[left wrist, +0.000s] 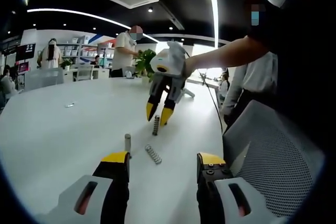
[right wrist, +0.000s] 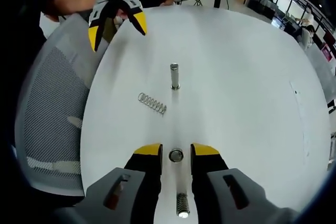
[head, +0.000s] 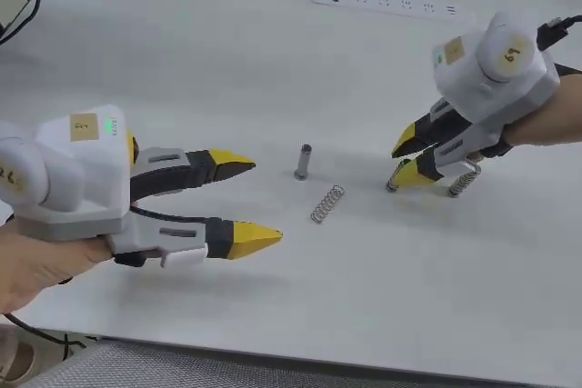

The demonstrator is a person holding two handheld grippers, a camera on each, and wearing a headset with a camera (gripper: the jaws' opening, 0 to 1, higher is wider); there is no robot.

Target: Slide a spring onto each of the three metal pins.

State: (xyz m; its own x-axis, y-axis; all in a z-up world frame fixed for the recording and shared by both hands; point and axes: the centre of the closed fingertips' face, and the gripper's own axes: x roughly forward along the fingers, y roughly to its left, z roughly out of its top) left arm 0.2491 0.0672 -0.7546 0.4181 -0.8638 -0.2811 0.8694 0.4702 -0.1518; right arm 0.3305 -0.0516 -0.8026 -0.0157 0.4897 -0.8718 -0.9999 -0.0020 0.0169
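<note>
Left jaws: wide apart and empty; the left gripper [head: 266, 201] hovers low over the table [head: 209, 52].
Right jaws: slightly parted, one on either side of the first sprung pin [right wrist: 176, 155], not clamping it; the right gripper [head: 405, 161] points down.
Second sprung pin [head: 462, 182]: upright, just beside the right gripper.
Bare pin [head: 304, 161]: upright, between the grippers.
Loose spring [head: 327, 203]: lying flat near the bare pin.

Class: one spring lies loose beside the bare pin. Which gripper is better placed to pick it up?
Left. The left gripper is open, empty and aimed at the loose spring. The right gripper is occupied, its fingers flanking another pin.
</note>
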